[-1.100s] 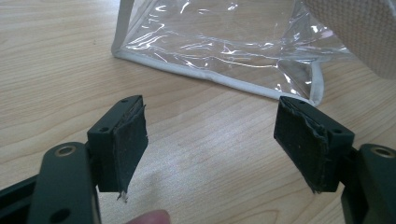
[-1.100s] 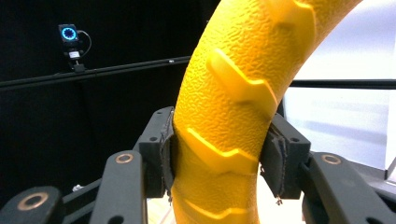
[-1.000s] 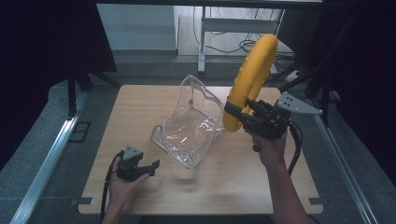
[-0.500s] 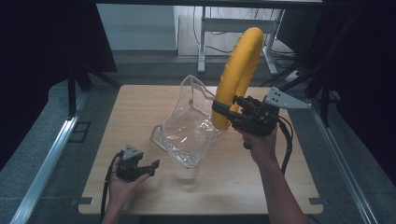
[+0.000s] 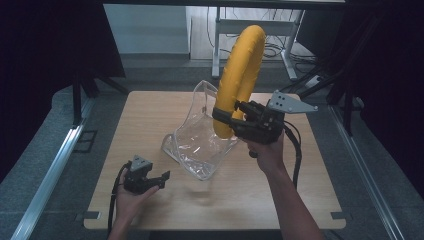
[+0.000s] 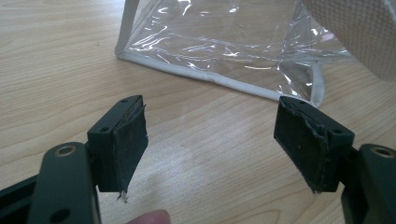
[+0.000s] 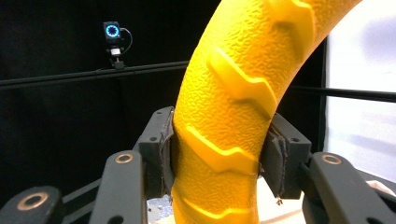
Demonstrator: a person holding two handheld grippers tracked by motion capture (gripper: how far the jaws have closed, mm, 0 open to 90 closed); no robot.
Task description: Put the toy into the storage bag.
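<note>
Right gripper view: the right gripper (image 7: 219, 163) is clamped on a yellow ring (image 7: 233, 93), raised upright above the clear plastic bag (image 5: 200, 145) at mid-table. Near left, the left gripper (image 6: 210, 140) rests with jaws spread and empty on the wooden table (image 5: 150, 110), just short of the bag's edge.

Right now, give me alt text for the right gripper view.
Black tongs shut on a bumpy yellow ring, which curves up and to the right. Behind it is a dark room with a small glowing camera on a rail.
</note>
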